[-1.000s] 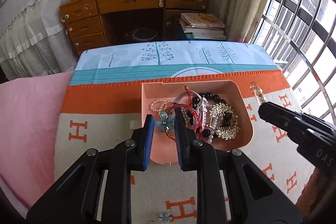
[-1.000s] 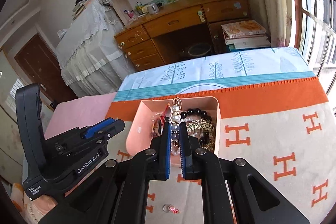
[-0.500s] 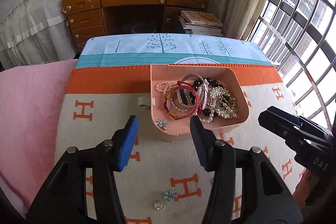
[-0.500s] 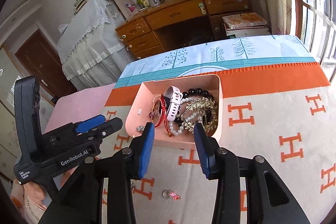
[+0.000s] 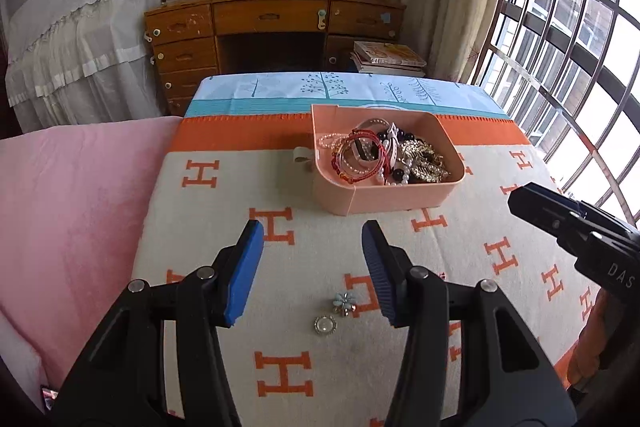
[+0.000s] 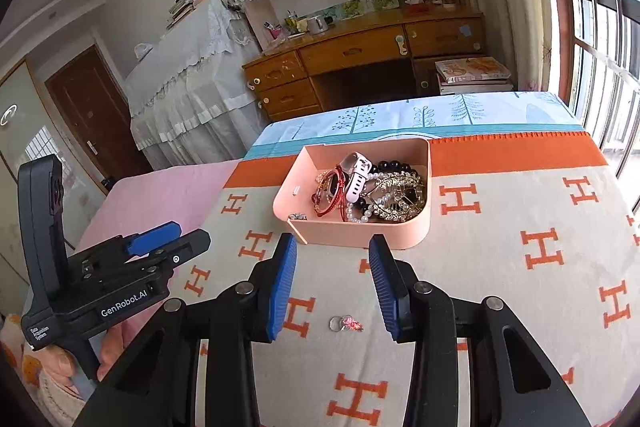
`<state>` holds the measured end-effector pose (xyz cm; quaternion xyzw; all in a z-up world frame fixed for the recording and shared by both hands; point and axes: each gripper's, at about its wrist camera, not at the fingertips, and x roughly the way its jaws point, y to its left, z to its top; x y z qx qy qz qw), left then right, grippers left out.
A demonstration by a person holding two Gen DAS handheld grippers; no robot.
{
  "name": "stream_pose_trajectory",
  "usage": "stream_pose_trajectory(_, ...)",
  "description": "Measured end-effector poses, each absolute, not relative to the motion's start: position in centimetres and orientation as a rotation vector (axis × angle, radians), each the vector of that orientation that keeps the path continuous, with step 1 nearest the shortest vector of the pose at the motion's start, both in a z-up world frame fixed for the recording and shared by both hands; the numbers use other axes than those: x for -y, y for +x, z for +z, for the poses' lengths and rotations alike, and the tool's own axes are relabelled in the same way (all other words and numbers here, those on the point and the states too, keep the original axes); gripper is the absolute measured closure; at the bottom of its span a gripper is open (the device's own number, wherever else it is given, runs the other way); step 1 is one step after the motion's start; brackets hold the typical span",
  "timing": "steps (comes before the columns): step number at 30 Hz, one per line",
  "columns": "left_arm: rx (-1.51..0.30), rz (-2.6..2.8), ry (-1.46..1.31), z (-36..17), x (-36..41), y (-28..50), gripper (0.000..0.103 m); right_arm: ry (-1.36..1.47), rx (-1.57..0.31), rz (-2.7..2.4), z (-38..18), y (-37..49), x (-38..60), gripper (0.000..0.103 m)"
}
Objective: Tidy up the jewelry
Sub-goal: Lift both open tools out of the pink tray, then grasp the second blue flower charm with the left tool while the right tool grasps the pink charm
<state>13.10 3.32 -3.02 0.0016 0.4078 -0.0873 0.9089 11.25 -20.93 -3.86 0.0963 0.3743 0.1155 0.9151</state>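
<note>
A pink tray point(image 5: 400, 201) point(image 6: 356, 233) sits on the H-patterned blanket, filled with bracelets, a white watch point(image 6: 356, 173), black beads and a gold hair clip point(image 6: 400, 195). My left gripper point(image 5: 312, 271) is open and empty, pulled back from the tray. Between its fingers lie a blue flower earring point(image 5: 344, 303) and a round crystal piece point(image 5: 325, 325). My right gripper point(image 6: 332, 287) is open and empty. A small clear-and-pink earring point(image 6: 346, 323) lies between its fingers. A blue flower earring point(image 6: 297, 215) rests in the tray's near left corner.
The orange-and-cream blanket point(image 5: 304, 379) covers the bed, with a pink cover point(image 5: 72, 211) to the left. A wooden desk point(image 5: 272, 23) and stacked books point(image 5: 388, 57) stand beyond. Barred windows point(image 5: 560, 47) are on the right.
Both grippers let go of jewelry into the tray, opened wide and drew back toward me. The tray now sits farther from both.
</note>
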Motion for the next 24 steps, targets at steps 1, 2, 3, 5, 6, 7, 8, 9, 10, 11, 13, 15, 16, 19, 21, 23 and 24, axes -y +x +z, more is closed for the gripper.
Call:
stream_pose_trajectory(1, -0.846, -0.183, -0.001, -3.5, -3.3, 12.8, 0.055, 0.194, -0.771, 0.240, -4.0, 10.9, 21.0, 0.065)
stream_pose_trajectory(2, -0.854, -0.186, -0.007, -3.9, -3.3, 12.5, 0.055, 0.188, -0.774, 0.251, -4.3, 10.7, 20.9, 0.067)
stream_pose_trajectory(3, -0.864, -0.190, -0.015, -4.4, -3.5, 12.3, 0.055, 0.182, -0.777, 0.256, -4.4, 10.3, 21.3, 0.067)
stream_pose_trajectory(5, -0.881, -0.201, -0.029, -5.5, -3.6, 12.1, 0.055, 0.166, -0.779, 0.258, -5.0, 9.8, 21.4, 0.067)
stream_pose_trajectory(6, -0.889, -0.201, -0.030, -6.0, -3.7, 11.9, 0.055, 0.154, -0.781, 0.260, -5.2, 9.6, 21.4, 0.067)
stream_pose_trajectory(7, -0.897, -0.199, -0.029, -6.4, -3.7, 11.9, 0.055, 0.144, -0.786, 0.258, -5.5, 9.5, 21.5, 0.067)
stream_pose_trajectory(8, -0.903, -0.201, -0.028, -6.8, -3.8, 11.9, 0.055, 0.137, -0.791, 0.257, -5.7, 9.4, 21.6, 0.067)
stream_pose_trajectory(9, -0.907, -0.203, -0.026, -7.2, -3.8, 11.7, 0.055, 0.129, -0.797, 0.262, -5.9, 9.4, 21.8, 0.067)
stream_pose_trajectory(10, -0.911, -0.206, -0.025, -7.4, -3.8, 11.7, 0.055, 0.119, -0.803, 0.269, -6.1, 9.5, 21.9, 0.067)
stream_pose_trajectory(11, -0.914, -0.211, -0.023, -7.6, -3.8, 11.7, 0.055, 0.107, -0.807, 0.276, -6.1, 9.7, 22.1, 0.067)
stream_pose_trajectory(13, -0.920, -0.226, -0.015, -8.0, -3.6, 11.6, 0.055, 0.058, -0.820, 0.304, -6.5, 9.9, 22.1, 0.067)
stream_pose_trajectory(15, -0.925, -0.248, -0.005, -8.4, -3.3, 11.6, 0.055, 0.004, -0.836, 0.345, -6.8, 10.2, 21.9, 0.067)
stream_pose_trajectory(16, -0.932, -0.260, 0.001, -8.5, -3.0, 11.6, 0.055, -0.021, -0.843, 0.368, -7.1, 10.3, 21.8, 0.067)
stream_pose_trajectory(19, -0.957, -0.282, 0.030, -9.6, -2.1, 11.7, 0.055, -0.106, -0.866, 0.427, -8.3, 10.5, 21.2, 0.067)
stream_pose_trajectory(21, -0.975, -0.288, 0.041, -10.4, -1.6, 11.9, 0.055, -0.141, -0.889, 0.463, -9.2, 10.7, 20.8, 0.067)
stream_pose_trajectory(23, -0.992, -0.293, 0.043, -11.1, -1.2, 12.2, 0.055, -0.171, -0.899, 0.504, -10.0, 10.8, 20.3, 0.067)
stream_pose_trajectory(24, -0.999, -0.294, 0.043, -11.4, -1.1, 12.4, 0.055, -0.191, -0.898, 0.521, -10.4, 10.9, 20.1, 0.067)
